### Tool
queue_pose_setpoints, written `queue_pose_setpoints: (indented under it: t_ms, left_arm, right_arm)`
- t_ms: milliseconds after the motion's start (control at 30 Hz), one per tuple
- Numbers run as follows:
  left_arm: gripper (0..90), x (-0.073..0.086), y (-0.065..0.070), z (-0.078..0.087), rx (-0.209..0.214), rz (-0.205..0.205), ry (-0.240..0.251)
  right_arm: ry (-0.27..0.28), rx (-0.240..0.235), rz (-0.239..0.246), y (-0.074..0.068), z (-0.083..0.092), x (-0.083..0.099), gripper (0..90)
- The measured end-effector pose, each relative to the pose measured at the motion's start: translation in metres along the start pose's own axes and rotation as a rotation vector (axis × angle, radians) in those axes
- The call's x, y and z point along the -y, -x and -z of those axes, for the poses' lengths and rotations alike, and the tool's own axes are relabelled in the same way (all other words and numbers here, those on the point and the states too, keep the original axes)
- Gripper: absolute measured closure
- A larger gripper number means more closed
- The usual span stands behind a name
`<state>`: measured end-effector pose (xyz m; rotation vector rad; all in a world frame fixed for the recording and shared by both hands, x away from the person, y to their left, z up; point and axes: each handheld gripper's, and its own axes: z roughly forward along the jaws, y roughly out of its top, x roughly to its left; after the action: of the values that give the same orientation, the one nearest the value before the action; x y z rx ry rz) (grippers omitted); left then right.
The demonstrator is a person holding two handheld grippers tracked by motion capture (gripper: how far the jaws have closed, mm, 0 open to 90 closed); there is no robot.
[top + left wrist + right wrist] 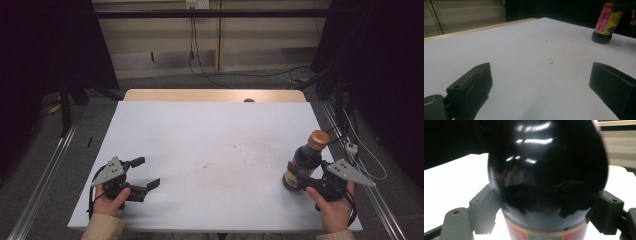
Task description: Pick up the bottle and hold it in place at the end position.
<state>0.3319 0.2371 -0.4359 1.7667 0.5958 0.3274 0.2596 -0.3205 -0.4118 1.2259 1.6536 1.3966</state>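
A dark sauce bottle [310, 155] with a brown cap [319, 138] and a red and yellow label stands near the right edge of the white table [210, 125], leaning slightly. My right gripper [299, 176] is shut on its lower body, with a jaw pressed against each side. In the right gripper view the glossy bottle [546, 170] rises between the right gripper [546, 216] jaws. My left gripper [148, 172] rests at the front left, open with nothing in it. In the left gripper view, that gripper [541, 82] faces bare table, with the bottle [606, 23] far off.
A few small dark specks [205, 165] mark the table's middle. A wooden edge [215, 95] runs along the far side. Metal rails [47, 175] flank the table, and cables [365, 155] trail on the floor at the right and behind.
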Motion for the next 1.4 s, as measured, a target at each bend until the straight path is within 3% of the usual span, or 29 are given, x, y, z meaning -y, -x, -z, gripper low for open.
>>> queue_pose_setpoints:
  t_ms: [200, 800, 1033, 1400]
  left_arm:
    - [4.3, 0.0, 0.0, -0.001, 0.005, -0.002, -0.001]
    - [4.4, -0.001, 0.002, -0.003, 0.01, -0.001, 0.003]
    - [4.4, -0.001, 0.001, -0.003, 0.015, 0.0, -0.001]
    - [4.4, -0.001, 0.001, -0.002, 0.017, 0.003, 0.013]
  right_arm:
    - [0.005, -0.003, -0.013, 0.002, 0.0, -0.005, 23.7]
    - [-0.026, 0.0, 0.022, 0.001, -0.004, -0.013, 28.4]
    - [-0.023, -0.008, 0.037, -0.002, -0.013, -0.02, 28.4]
    - [-0.023, -0.071, 0.073, -0.02, -0.039, -0.035, 28.2]
